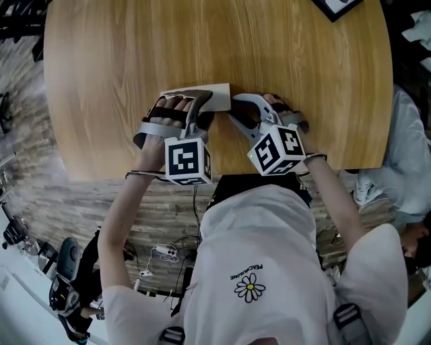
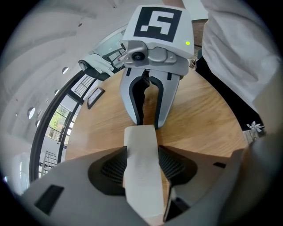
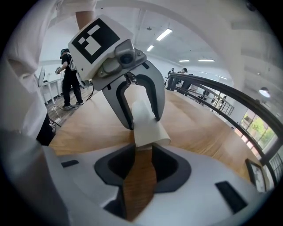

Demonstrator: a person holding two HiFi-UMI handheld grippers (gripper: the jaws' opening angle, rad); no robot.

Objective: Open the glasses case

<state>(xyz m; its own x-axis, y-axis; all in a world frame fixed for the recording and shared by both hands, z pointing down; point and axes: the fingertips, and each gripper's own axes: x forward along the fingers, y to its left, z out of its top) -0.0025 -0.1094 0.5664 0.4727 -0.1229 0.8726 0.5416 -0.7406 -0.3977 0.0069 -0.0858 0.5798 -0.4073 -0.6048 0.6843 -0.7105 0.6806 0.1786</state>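
A white glasses case (image 1: pixel 202 89) lies on the round wooden table (image 1: pixel 121 54), close to its front edge. My left gripper (image 1: pixel 185 101) straddles the case's left part. In the left gripper view the case (image 2: pixel 140 167) fills the gap between the pads, which touch both its sides. My right gripper (image 1: pixel 237 111) meets the case's right end. In the right gripper view the case's end (image 3: pixel 148 126) sits at the fingertips with bare wood between the jaws behind it. Whether those pads press on it does not show.
A dark framed object (image 1: pixel 337 7) lies at the table's far right edge. Someone in light clothing (image 1: pixel 411 155) stands right of the table. Far behind, a person (image 3: pixel 68 79) stands on the floor, and a railing (image 3: pixel 221 90) runs along the right.
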